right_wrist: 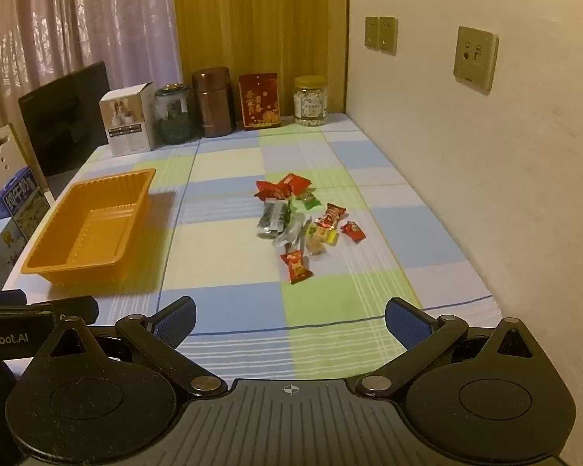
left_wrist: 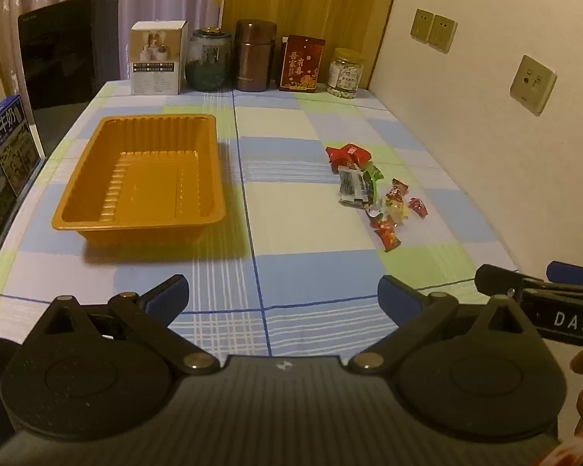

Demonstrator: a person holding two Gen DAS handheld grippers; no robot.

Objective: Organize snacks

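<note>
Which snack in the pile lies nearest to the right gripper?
The red packet at the pile's near end; the other snacks lie farther back.

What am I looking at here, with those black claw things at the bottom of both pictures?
No robot here: a person holds a two-finger grabbing tool in each hand, and each tool carries a wide-angle camera looking forward along its fingers. One picture comes from the left gripper, the other from the right gripper. Both stand wide open and hold nothing. Each camera also catches the other tool at its edge.

Ahead lies a table with a checked cloth. On it sit an empty orange tray and, apart from it toward the wall, a small pile of wrapped snacks. Along the far edge stand a white box, jars and a red tin. Nothing has gone into the tray yet.
</note>
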